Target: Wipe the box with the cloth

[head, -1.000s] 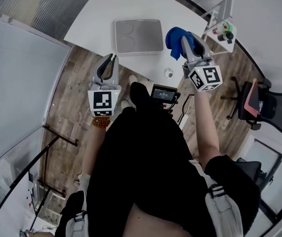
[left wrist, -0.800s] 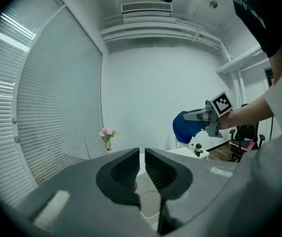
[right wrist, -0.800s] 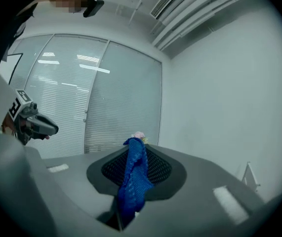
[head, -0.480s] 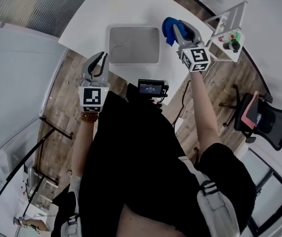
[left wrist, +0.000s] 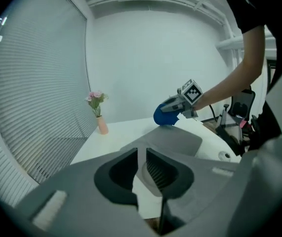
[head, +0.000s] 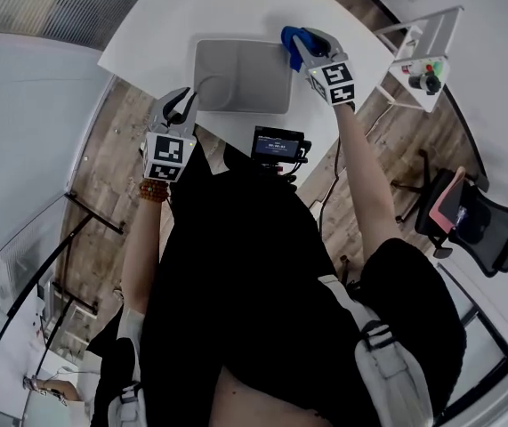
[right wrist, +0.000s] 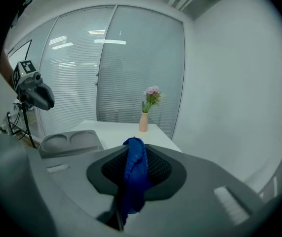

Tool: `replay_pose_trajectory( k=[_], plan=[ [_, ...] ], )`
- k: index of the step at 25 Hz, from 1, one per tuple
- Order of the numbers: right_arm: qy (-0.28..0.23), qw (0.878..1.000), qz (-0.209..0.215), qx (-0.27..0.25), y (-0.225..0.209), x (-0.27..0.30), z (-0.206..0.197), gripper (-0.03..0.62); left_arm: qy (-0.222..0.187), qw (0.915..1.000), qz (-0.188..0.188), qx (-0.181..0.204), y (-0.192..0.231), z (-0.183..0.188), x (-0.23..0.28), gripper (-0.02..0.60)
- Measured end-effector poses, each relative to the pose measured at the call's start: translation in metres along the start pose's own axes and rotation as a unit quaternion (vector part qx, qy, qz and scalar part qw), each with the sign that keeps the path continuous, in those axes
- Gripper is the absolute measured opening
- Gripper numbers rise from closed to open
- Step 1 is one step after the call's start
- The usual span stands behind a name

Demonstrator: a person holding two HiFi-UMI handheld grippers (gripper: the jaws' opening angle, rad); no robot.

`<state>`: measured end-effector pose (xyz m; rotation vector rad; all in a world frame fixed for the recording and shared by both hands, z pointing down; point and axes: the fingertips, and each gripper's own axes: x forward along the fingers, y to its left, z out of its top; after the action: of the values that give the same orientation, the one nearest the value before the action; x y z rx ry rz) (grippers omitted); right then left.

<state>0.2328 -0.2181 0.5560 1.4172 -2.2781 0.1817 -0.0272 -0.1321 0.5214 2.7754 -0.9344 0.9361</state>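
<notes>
A flat grey box [head: 240, 76] with two round dents in its lid lies on the white table [head: 173, 25]. My right gripper [head: 302, 43] is shut on a blue cloth [head: 291, 46] and holds it at the box's far right corner. In the right gripper view the cloth [right wrist: 135, 174] hangs pinched between the pads, with the box [right wrist: 70, 143] to the left. My left gripper [head: 182, 105] hovers at the table's near edge by the box's near left corner, nearly closed with only a thin slit and nothing in it. The left gripper view shows the box [left wrist: 173, 141] ahead and the cloth [left wrist: 164, 116] beyond it.
A pink vase with flowers [left wrist: 100, 120] stands at the table's far end. A black device with a screen [head: 278, 145] sits at the near table edge. A white stand with red and green buttons [head: 418, 69] is to the right, and an office chair [head: 476, 216] stands on the wooden floor.
Both grippers have moved forward to the table. The right one carried the cloth left to the box's corner. The left one came up to the box's near left side.
</notes>
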Motion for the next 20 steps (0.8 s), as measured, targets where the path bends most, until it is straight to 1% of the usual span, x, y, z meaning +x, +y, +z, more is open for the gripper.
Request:
replay_pose_trajectory(
  k=[2, 5, 8, 11, 13, 14, 16, 18, 20],
  plan=[
    [0.013, 1.000, 0.006, 0.000, 0.002, 0.011, -0.010, 0.089, 0.013, 0.9997, -0.013, 0.014, 0.002, -0.008, 0.009, 0.049],
    [0.033, 0.999, 0.014, 0.006, 0.008, 0.018, -0.026, 0.092, 0.030, 0.9988, -0.035, 0.017, 0.000, -0.023, 0.018, 0.059],
    [0.050, 0.998, 0.029, 0.011, 0.017, 0.021, -0.037, 0.098, 0.047, 0.9966, -0.059, 0.033, -0.006, -0.033, 0.024, 0.082],
    [0.057, 0.998, 0.027, 0.017, 0.022, 0.019, -0.049, 0.102, 0.065, 0.9931, -0.087, 0.043, -0.014, -0.045, 0.029, 0.119],
    [0.057, 0.998, 0.031, 0.011, 0.025, 0.021, -0.049, 0.108, 0.073, 0.9911, -0.100, 0.048, -0.017, -0.051, 0.032, 0.136],
    [0.060, 0.998, 0.036, 0.000, 0.027, 0.021, -0.048, 0.109, 0.076, 0.9902, -0.106, 0.049, -0.019, -0.054, 0.034, 0.145],
    [0.069, 0.996, 0.047, -0.039, 0.036, 0.021, -0.048, 0.104, 0.084, 0.9881, -0.120, 0.048, -0.027, -0.060, 0.037, 0.168],
    [0.081, 0.992, 0.060, -0.078, 0.045, 0.020, -0.050, 0.098, 0.093, 0.9854, -0.135, 0.045, -0.034, -0.066, 0.039, 0.209],
    [0.094, 0.988, 0.071, -0.103, 0.052, 0.018, -0.053, 0.097, 0.104, 0.9831, -0.144, 0.043, -0.040, -0.071, 0.042, 0.228]
  ],
)
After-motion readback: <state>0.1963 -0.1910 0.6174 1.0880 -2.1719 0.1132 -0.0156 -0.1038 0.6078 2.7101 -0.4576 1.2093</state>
